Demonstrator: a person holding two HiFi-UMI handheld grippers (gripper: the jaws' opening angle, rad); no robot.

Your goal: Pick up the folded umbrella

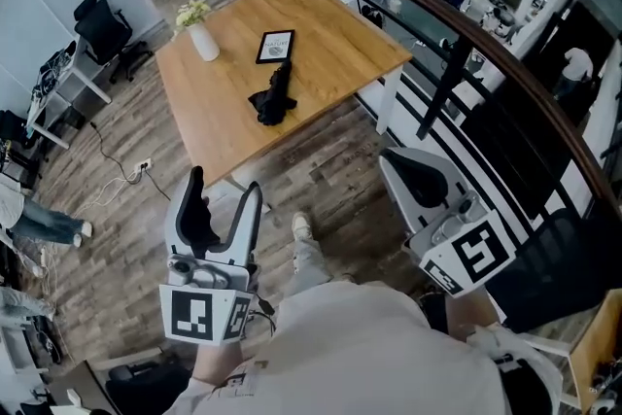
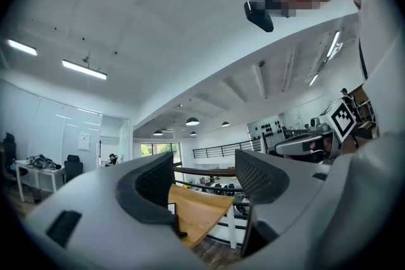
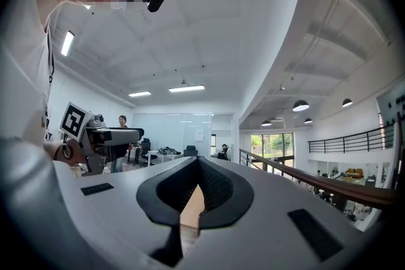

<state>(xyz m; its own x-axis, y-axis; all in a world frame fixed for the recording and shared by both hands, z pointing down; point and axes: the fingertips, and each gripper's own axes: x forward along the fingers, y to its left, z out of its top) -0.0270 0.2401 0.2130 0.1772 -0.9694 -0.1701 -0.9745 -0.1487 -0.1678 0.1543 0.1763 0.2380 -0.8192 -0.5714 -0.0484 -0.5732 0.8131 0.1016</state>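
The folded black umbrella (image 1: 274, 99) lies on the wooden table (image 1: 330, 53), near its front edge, well ahead of both grippers. My left gripper (image 1: 224, 182) is low at the left, over the floor, short of the table; its jaws stand open with nothing between them. In the left gripper view the left gripper (image 2: 205, 177) frames a corner of the table (image 2: 199, 212). My right gripper (image 1: 389, 160) hovers at the right beside the railing, its jaws shut and empty. The right gripper view shows the right gripper (image 3: 197, 164) with its tips together.
A white vase with flowers (image 1: 201, 36) and a framed sign (image 1: 275, 46) stand on the table behind the umbrella. A dark railing (image 1: 457, 24) runs along the right. Desks and an office chair (image 1: 102, 29) are at the left; a cable and socket (image 1: 144, 166) lie on the floor.
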